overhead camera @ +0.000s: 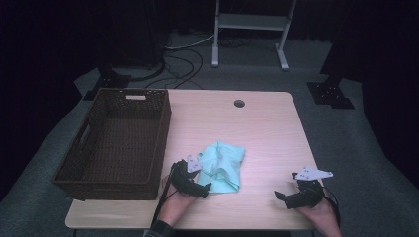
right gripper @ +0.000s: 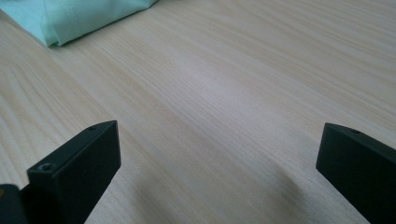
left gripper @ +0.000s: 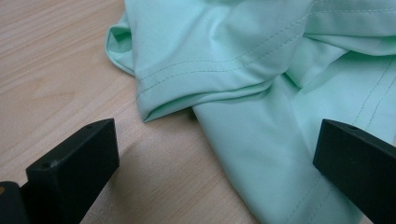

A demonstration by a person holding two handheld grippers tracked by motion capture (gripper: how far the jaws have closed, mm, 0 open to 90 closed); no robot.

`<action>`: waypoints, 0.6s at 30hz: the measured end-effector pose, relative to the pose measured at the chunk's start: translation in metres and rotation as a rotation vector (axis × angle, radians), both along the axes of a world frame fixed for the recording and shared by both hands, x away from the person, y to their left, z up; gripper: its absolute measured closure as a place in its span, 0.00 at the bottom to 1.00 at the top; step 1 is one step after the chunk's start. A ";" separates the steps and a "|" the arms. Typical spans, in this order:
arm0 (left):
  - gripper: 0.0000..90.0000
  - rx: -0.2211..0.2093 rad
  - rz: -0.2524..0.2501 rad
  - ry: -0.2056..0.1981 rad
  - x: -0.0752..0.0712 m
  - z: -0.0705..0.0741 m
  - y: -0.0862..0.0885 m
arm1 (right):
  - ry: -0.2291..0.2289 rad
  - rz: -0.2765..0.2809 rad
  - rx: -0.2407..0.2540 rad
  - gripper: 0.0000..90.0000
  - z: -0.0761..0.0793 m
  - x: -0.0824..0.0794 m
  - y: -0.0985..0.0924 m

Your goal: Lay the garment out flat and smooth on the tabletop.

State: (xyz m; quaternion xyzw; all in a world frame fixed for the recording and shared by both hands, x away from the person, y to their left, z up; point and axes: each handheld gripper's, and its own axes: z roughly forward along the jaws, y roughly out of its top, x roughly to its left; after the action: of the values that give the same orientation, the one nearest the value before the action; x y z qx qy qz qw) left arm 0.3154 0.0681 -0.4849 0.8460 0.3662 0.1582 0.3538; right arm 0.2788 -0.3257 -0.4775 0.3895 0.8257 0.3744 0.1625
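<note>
Mint shirt [overhead camera: 223, 166] lay crumpled near worktop [overhead camera: 267, 128] front edge, beside basket [overhead camera: 116, 143]. Left tool [overhead camera: 203, 190] gaped wide at its hem, right tool [overhead camera: 280, 197] spread over bare wood. Best pinched on stitched hem, both layers, before lifting.

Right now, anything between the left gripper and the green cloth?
Nothing visible. The left gripper has its jaws open right at the edge of the green cloth, with bare table under the near jaw. The wicker basket sits off to the side.
</note>
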 end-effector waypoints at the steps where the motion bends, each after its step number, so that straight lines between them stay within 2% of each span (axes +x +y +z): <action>1: 0.00 0.000 0.000 0.000 0.000 0.000 0.000 | 0.002 0.000 0.005 0.00 0.001 0.000 -0.001; 8: 0.00 0.002 0.002 0.001 0.000 0.000 0.000 | -0.001 0.014 0.026 0.00 0.005 0.004 0.000; 18: 0.00 0.001 0.005 0.000 -0.001 0.000 0.000 | -0.009 0.035 0.030 0.00 0.009 0.011 0.007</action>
State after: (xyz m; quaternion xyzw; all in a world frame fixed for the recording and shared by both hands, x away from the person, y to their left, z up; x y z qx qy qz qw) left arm 0.3149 0.0683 -0.4849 0.8453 0.3682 0.1591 0.3530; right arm 0.2898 -0.3183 -0.4688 0.3756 0.8260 0.3913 0.1535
